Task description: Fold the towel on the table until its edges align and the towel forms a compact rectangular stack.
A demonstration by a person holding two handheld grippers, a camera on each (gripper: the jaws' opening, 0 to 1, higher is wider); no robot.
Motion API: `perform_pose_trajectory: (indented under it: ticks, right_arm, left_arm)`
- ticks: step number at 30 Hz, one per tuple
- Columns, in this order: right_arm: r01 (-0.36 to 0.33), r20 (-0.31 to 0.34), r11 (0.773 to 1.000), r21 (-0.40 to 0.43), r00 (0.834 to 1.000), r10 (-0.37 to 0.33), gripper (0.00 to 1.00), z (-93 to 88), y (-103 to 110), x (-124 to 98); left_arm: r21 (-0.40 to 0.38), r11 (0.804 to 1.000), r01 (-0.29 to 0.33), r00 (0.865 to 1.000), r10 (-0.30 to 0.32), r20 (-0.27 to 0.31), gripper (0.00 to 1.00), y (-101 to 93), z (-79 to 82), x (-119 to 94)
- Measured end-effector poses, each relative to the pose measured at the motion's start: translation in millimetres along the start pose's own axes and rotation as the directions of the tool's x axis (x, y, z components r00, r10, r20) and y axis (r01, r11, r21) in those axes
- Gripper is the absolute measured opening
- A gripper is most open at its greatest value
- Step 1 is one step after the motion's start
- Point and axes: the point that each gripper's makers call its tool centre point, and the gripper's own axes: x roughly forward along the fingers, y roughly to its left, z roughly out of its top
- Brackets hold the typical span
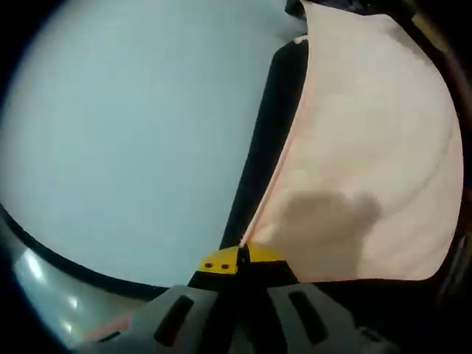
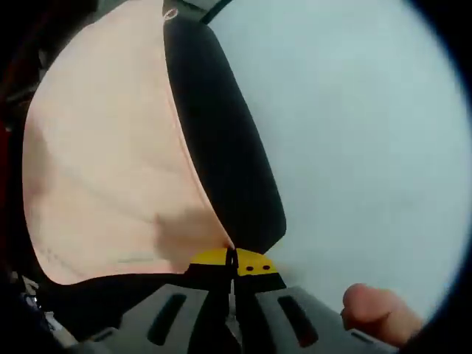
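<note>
Towel first: a pale peach cloth towel (image 1: 369, 147) hangs stretched between the two grippers, above a pale blue-grey table surface (image 1: 125, 125) that lies well behind it. In the left gripper view the left gripper (image 1: 240, 259), grey with yellow tips, has its jaws pressed together on one corner of the towel, and the hemmed edge runs up and away from that corner, with a dark band of shadow (image 1: 269, 125) beside it. In the right gripper view the right gripper (image 2: 232, 262) is likewise clamped on a corner of the towel (image 2: 103, 147), the cloth spreading away from the jaws. A fingertip (image 2: 376, 310) shows just beside that gripper. No writing or label can be read on the towel.
</note>
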Motion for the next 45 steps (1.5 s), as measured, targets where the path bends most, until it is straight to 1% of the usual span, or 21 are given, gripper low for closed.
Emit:
perform_pose_trajectory:
  ticks: [1, 4, 6, 8, 11, 18, 20, 22, 24, 25, 26, 27, 30, 31, 33, 36, 38, 40, 43, 44, 45]
  right_arm:
    - [-0.004, -0.016, 1.0, 0.013, 1.0, 0.004, 0.0, -2.6, -3.4, 11.7]
    - [0.005, -0.038, 0.999, 0.04, 0.999, -0.004, 0.0, -6.6, -6.5, 30.9]
    - [0.021, -0.033, 0.997, 0.069, 0.999, -0.019, 0.0, -6.2, -15.7, 42.7]
    - [0.04, -0.035, 0.997, 0.064, 0.999, -0.038, 0.0, -7.6, -21.9, 51.9]
    - [0.077, -0.077, 0.996, 0.048, 0.994, -0.073, 0.0, -15.9, -28.8, 69.0]
    - [0.035, -0.112, 0.995, 0.095, 0.993, -0.024, 0.0, -17.5, -20.7, 113.0]
    - [0.039, -0.163, 0.991, 0.13, 0.987, -0.017, 0.0, -26.3, -14.4, 124.9]
    - [0.038, -0.167, 0.991, 0.129, 0.986, -0.016, 0.0, -28.3, -6.2, 135.8]
    - [0.009, -0.132, 0.995, 0.103, 0.991, 0.004, 0.0, -24.8, 3.4, 144.1]
    - [-0.019, -0.105, 0.99, 0.139, 0.994, 0.034, 0.03, -23.2, 14.8, 146.9]
    - [-0.053, -0.111, 0.982, 0.18, 0.991, 0.074, 0.14, -26.8, 25.5, 148.4]
    - [-0.043, -0.12, 0.979, 0.199, 0.99, 0.068, 0.22, -30.2, 27.6, 149.1]
    - [0.034, -0.026, 0.992, 0.124, 0.999, -0.031, 0.23, -23.7, 5.2, 143.0]
    - [0.041, 0.009, 0.991, 0.124, 0.999, -0.043, 0.26, -20.5, 2.0, 137.8]
    - [0.036, 0.034, 0.991, 0.127, 0.999, -0.04, 0.27, -21.1, 0.6, 125.5]
    - [0.04, 0.028, 0.997, 0.062, 0.999, -0.042, 0.25, -20.9, 4.7, 100.8]
    - [0.032, 0.025, 0.998, 0.048, 0.999, -0.033, 0.25, -21.5, 8.4, 88.3]
    - [0.019, 0.034, 0.999, 0.047, 0.999, -0.02, 0.24, -21.1, 11.3, 74.7]
    - [0.013, 0.091, 1.0, 0.016, 0.996, -0.014, 0.22, -12.9, 27.2, 49.5]
    - [0.012, 0.146, 1.0, 0.014, 0.989, -0.014, 0.19, -4.8, 35.5, 36.0]
    - [-0.004, 0.171, 1.0, -0.001, 0.985, 0.004, 0.14, -1.5, 47.7, 21.3]
  left_arm:
    - [-0.03, 0.999, 0.019, 1.0, -0.019, 0.002, 0.0, 0.4, -4.4, 19.5]
    - [-0.082, 0.996, 0.038, 0.999, -0.039, -0.005, 0.0, -3.2, -6.6, 52.5]
    - [-0.088, 0.995, 0.036, 0.999, -0.036, 0.001, 0.0, -1.5, -9.2, 70.6]
    - [-0.147, 0.988, 0.044, 0.999, -0.042, 0.02, 0.0, -1.2, -4.6, 84.0]
    - [-0.165, 0.985, 0.043, 0.999, -0.038, 0.031, 0.0, 3.3, -4.0, 105.6]
    - [-0.149, 0.978, 0.149, 0.988, -0.154, -0.022, 0.0, -28.6, -20.9, 158.8]
    - [-0.19, 0.959, 0.21, 0.977, -0.212, 0.009, 0.0, -45.5, -20.3, 161.2]
    - [-0.266, 0.94, 0.214, 0.977, -0.213, 0.032, 0.0, -47.3, -21.6, 167.3]
    - [-0.364, 0.9, 0.242, 0.969, -0.24, 0.05, 0.04, -56.1, -23.9, 171.7]
    - [-0.399, 0.873, 0.28, 0.957, -0.286, 0.046, 0.12, -67.3, -26.2, 170.4]
    - [-0.403, 0.867, 0.294, 0.953, -0.299, 0.052, 0.26, -70.7, -26.7, 169.5]
    - [-0.404, 0.869, 0.287, 0.957, -0.276, 0.086, 0.31, -67.0, -27.2, 168.6]
    - [-0.476, 0.837, 0.27, 0.962, -0.219, 0.161, 0.33, -57.9, -29.6, 149.2]
    - [-0.476, 0.837, 0.269, 0.961, -0.201, 0.189, 0.34, -55.6, -28.0, 139.2]
    - [-0.464, 0.846, 0.263, 0.96, -0.182, 0.211, 0.33, -50.2, -32.0, 120.5]
    - [-0.342, 0.91, 0.233, 0.952, -0.141, 0.273, 0.32, -42.3, -27.8, 83.3]
    - [-0.32, 0.919, 0.23, 0.941, -0.126, 0.313, 0.31, -37.8, -23.3, 59.4]
    - [-0.288, 0.931, 0.226, 0.939, -0.129, 0.32, 0.28, -47.9, -17.6, 32.5]
    - [-0.104, 0.963, 0.247, 0.923, -0.202, 0.327, 0.26, -73.9, -15.7, -3.2]
    - [-0.051, 0.966, 0.253, 0.923, -0.225, 0.312, 0.26, -78.4, -22.4, -7.0]
    - [0.065, 0.963, 0.261, 0.932, -0.268, 0.243, 0.26, -97.0, -33.5, -23.3]
